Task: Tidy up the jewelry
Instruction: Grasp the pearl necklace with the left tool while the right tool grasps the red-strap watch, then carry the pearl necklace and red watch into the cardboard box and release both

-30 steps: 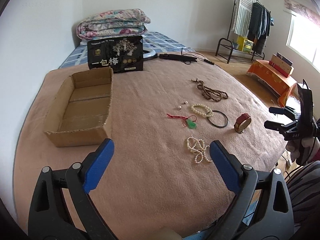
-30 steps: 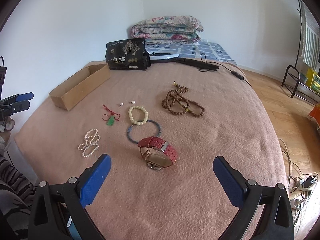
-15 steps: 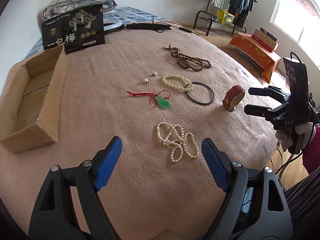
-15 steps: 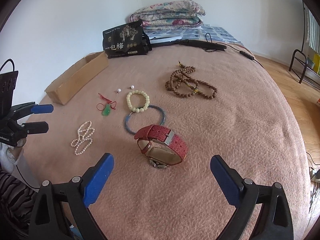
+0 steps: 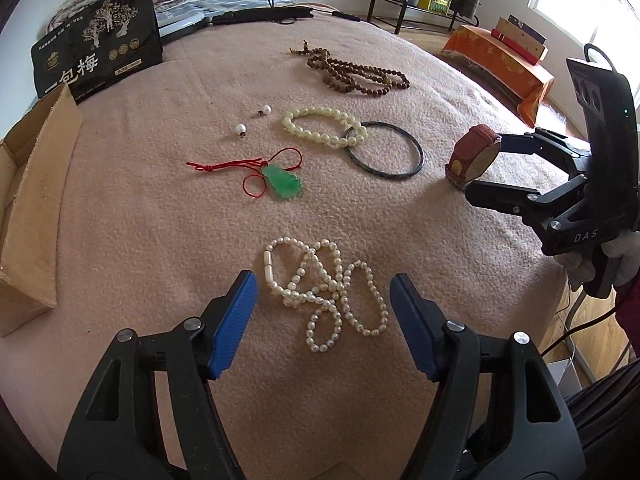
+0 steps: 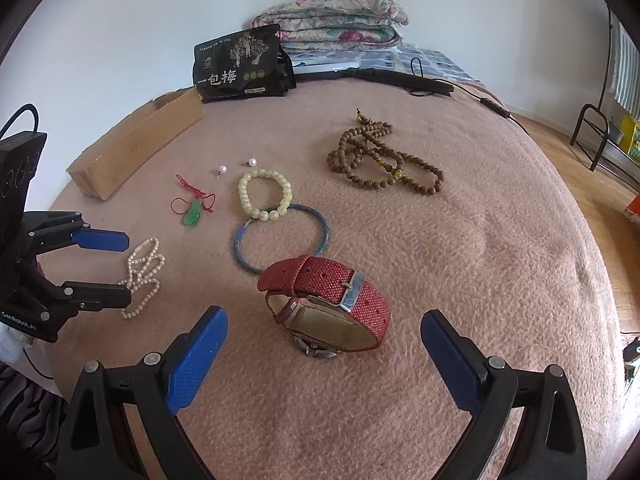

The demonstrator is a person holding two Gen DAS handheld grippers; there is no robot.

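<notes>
From the left wrist we see our left gripper (image 5: 324,312) closing, pads not yet touching the pearls (image 5: 326,286) between them; pendant (image 5: 282,180) beyond, box (image 5: 28,196) leftward

From the right wrist, our right gripper (image 6: 324,354) gapes wide around the watch (image 6: 328,300), untouched; only here the quilt (image 6: 332,16) shows whole

On the far black bag (image 5: 98,44) I read the large white characters "一包梅". My right gripper (image 5: 482,168) body carries "DAS"; my left gripper (image 6: 120,268) body reads "GenRoboLAI", roughly.
</notes>
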